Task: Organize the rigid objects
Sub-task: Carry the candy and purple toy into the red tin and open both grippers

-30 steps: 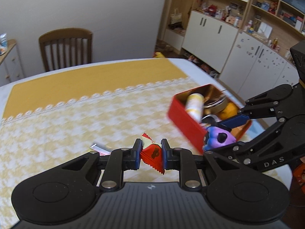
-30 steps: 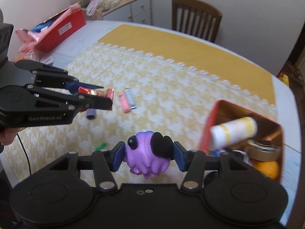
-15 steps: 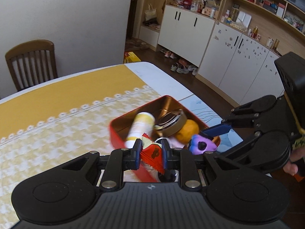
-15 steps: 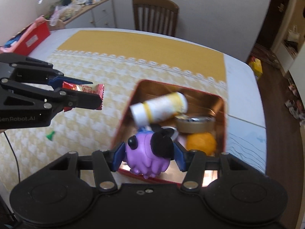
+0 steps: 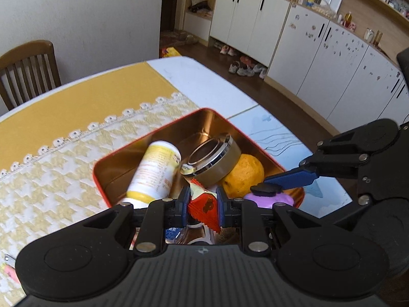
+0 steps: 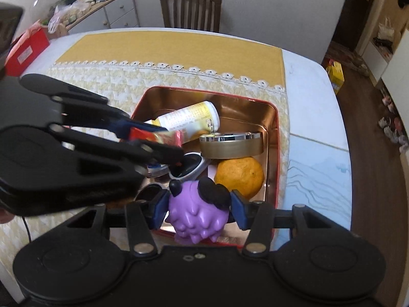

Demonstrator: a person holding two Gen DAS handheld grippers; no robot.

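My left gripper (image 5: pixel 203 199) is shut on a red snack packet (image 5: pixel 204 206) and hangs over the near part of the red tin (image 5: pixel 153 134). In the right wrist view the same packet (image 6: pixel 156 136) sticks out over the tin's left side. My right gripper (image 6: pixel 199 207) has a purple spiky toy (image 6: pixel 196 215) with black ears between its pads. Its jaws are closing on the toy, just above the tin's near rim (image 6: pixel 277 153). Inside the tin lie a white and yellow bottle (image 5: pixel 156 171), a round metal case (image 5: pixel 214 158) and an orange (image 5: pixel 242 176).
The tin sits near the table's right edge (image 6: pixel 332 117), partly on the yellow checked cloth (image 5: pixel 51 179). A wooden chair (image 6: pixel 190 7) stands at the far side. A red box (image 6: pixel 25 48) lies at the far left. A small pink item (image 5: pixel 10 271) rests on the cloth.
Both grippers have carried their objects from over the middle of the cloth to over the red tin. The packet and the purple toy stay gripped.
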